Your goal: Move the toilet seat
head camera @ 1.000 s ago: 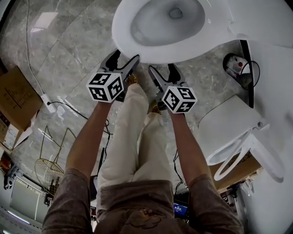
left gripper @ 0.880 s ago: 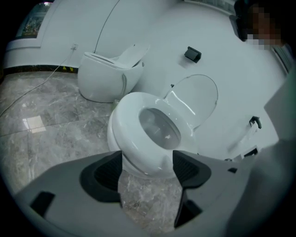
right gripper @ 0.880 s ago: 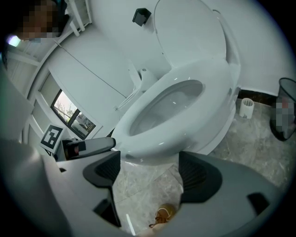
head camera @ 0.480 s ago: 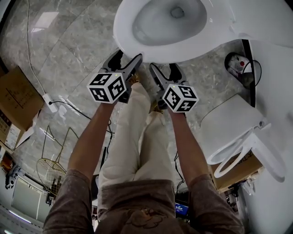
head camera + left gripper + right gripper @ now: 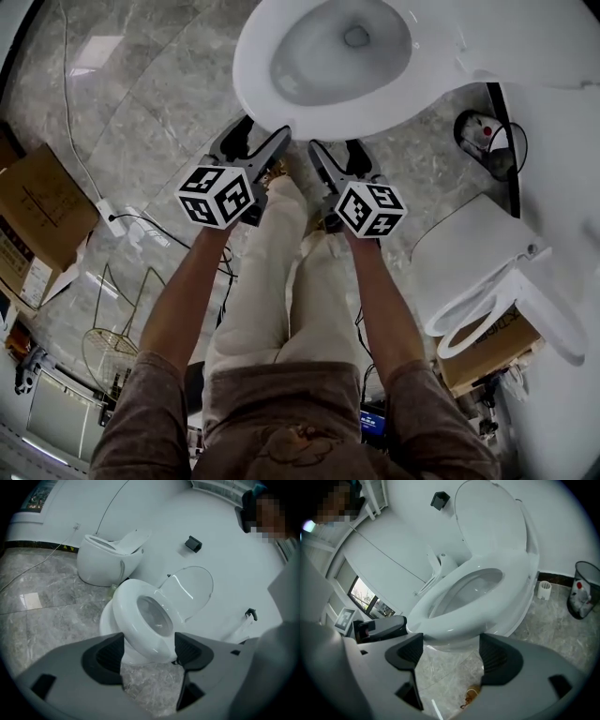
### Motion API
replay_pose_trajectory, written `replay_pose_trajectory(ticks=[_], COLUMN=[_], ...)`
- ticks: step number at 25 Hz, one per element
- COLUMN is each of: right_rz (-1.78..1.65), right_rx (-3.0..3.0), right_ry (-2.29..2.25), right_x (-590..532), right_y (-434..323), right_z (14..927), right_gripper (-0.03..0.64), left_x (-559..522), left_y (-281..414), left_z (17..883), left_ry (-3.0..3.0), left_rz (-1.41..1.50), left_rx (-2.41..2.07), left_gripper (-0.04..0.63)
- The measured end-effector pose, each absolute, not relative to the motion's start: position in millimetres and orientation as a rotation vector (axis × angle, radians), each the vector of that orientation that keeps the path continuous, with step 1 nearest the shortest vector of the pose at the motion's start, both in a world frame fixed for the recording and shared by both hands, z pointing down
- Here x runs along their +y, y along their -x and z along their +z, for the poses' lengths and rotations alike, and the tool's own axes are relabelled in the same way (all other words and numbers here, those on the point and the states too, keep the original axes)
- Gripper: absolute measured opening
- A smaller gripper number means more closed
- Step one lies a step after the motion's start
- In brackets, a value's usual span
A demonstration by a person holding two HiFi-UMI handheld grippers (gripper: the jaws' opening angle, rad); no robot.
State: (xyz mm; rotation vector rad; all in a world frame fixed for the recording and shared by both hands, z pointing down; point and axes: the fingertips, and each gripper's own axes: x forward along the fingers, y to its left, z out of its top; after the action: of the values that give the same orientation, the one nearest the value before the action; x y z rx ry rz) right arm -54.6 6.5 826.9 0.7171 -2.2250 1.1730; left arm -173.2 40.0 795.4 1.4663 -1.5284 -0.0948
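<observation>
Toilet seat (image 5: 251, 58) lies down on the bowl (image 5: 339, 45) at 12 o'clock in head view, lid (image 5: 487, 522) up behind it. Your L gripper (image 5: 261, 131) & R gripper (image 5: 335, 147) hover side by side just short of the seat's front rim, not touching. Both have jaws wide apart, nothing held. Waste bin (image 5: 492, 148) sits at 2 o'clock.

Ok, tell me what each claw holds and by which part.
Nothing is held. The left claw and right claw both stand open, aimed at the toilet bowl's front rim without gripping it.
</observation>
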Motion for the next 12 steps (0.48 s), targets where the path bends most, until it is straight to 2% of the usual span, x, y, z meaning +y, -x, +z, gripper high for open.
replay_pose_trajectory(ticks=[12], right_rz=[1.351], right_rx=[-2.256], right_ry=[-0.707], right_x=[-6], right_y=[53], right_z=[763], right_gripper=[0.379], left_x=[28], left_y=[171], left_z=[715], left_ry=[-1.531], left_rz=[-0.104], left_rx=[-1.508], left_gripper=[0.305])
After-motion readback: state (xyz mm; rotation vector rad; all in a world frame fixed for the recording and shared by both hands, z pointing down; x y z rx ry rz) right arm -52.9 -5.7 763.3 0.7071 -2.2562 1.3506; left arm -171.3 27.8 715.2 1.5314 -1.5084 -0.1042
